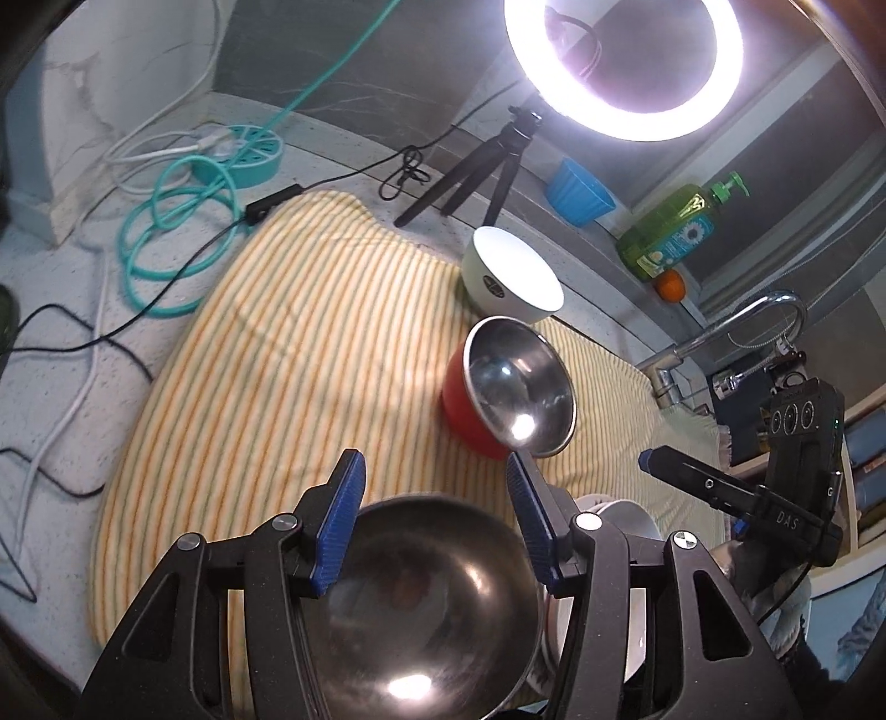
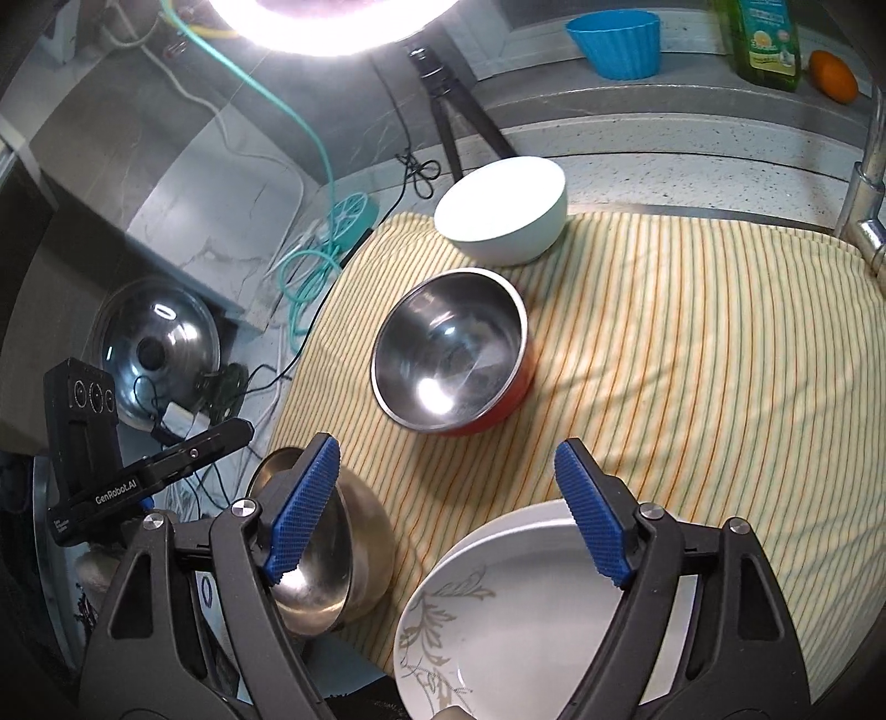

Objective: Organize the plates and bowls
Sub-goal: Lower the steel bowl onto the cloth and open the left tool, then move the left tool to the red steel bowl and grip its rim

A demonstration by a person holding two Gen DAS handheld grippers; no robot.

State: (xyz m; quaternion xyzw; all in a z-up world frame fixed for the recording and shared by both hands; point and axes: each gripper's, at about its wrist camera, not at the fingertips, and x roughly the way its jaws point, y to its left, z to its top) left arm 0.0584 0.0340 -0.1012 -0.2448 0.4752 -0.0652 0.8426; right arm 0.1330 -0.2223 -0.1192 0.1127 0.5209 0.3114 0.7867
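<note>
- Left wrist view: my left gripper point(image 1: 437, 471) stands with its ribbed blue pads apart and empty, above a smooth steel bowl point(image 1: 426, 603) at the lower centre, its near rim cut off.
- Right wrist view: my right gripper point(image 2: 446, 465) is spread wide, gripping nothing; glossy white plates point(image 2: 498, 615) with a leaf pattern lie stacked at the bottom, how many I cannot tell.
- Bowls counted: three on the soft striped cloth point(image 2: 692, 360) — the steel one, a red bowl with steel lining point(image 2: 451, 349) at centre, a white bowl point(image 2: 504, 213) above it.
- A fluted blue bowl point(image 2: 614, 41) sits on the ledge, top right.
</note>
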